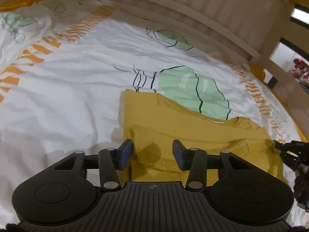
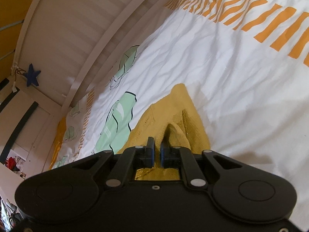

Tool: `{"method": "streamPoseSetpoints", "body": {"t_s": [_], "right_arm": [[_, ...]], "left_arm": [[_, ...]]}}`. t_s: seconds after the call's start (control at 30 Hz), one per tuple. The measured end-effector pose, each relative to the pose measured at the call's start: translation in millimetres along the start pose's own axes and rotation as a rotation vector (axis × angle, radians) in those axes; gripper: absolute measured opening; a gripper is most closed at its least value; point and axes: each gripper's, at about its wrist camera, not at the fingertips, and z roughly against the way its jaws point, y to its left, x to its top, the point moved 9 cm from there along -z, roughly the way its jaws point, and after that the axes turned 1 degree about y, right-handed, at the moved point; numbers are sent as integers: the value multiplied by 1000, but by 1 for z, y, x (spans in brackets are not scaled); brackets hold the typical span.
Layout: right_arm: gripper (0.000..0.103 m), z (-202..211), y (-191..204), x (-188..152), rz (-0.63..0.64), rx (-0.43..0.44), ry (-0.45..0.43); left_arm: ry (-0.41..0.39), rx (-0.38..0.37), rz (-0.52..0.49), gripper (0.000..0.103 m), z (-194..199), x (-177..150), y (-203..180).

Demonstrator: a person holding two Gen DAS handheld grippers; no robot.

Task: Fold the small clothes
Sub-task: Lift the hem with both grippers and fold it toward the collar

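A small mustard-yellow knit garment [image 1: 173, 119] lies partly folded on the bed [image 1: 67, 81], just below the large green cactus print [image 1: 189, 90] on the white duvet, with the pale slatted headboard [image 1: 212, 9] well beyond that print. The left gripper [image 1: 152, 152] hangs over the garment's near edge with its jaws standing moderately apart; a doubled layer of knit lies between the blue pads [image 1: 125, 152], but they do not press on it. The right gripper [image 2: 156, 151] has its jaws nearly together, pinching a raised ridge of the yellow knit at the side of the garment away from the left gripper; in the left wrist view its tips appear at the garment's right corner, though blur there makes the exact hold hard to read. The cloth looks light, soft and limp, loosely knitted, so it will probably sag and stretch rather than keep a crease, and a single layer may slip out of a shallow pinch. Hems and ribbed edges seem the surest places to take hold, gripping both layers together near a corner, so the fold can be carried over evenly without dragging the duvet beneath.
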Motion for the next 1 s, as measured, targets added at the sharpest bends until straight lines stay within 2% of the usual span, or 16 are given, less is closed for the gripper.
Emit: {"method": "streamPoseSetpoints", "body": {"t_s": [0.13, 0.17, 0.27, 0.47, 0.63, 0.73, 0.8, 0.87, 0.9, 0.93, 0.97, 1.0], "right_arm": [[16, 1, 0, -1, -3, 3, 0], [16, 1, 0, -1, -3, 3, 0], [16, 2, 1, -2, -1, 7, 0], [15, 15, 21, 7, 42, 69, -50], [14, 7, 29, 28, 23, 70, -82], [21, -12, 16, 28, 7, -4, -36], [22, -25, 1, 23, -22, -83, 3], [20, -25, -3, 20, -10, -99, 0], [26, -23, -1, 20, 11, -107, -13], [39, -19, 3, 20, 39, -113, -25], [46, -15, 8, 19, 79, -117, -37], [60, -12, 14, 20, 128, -127, -53]], "left_arm": [[6, 18, -26, 5, -5, 0, -5], [9, 12, -18, 4, -6, -1, -6], [-13, -31, 22, 4, -8, 1, -5], [-163, -40, 115, 4, 15, 26, 1], [-197, -7, 120, 4, 1, 58, 5], [-171, 28, 123, 4, -21, 63, 12], [-118, 59, 123, 6, -40, 58, 17], [-45, 69, 140, 22, -51, 49, 25], [-31, 75, 144, 26, -52, 46, 28], [-47, 78, 143, 27, -47, 45, 31], [-75, 85, 136, 28, -40, 45, 33], [-97, 97, 128, 36, -32, 45, 33]]}}
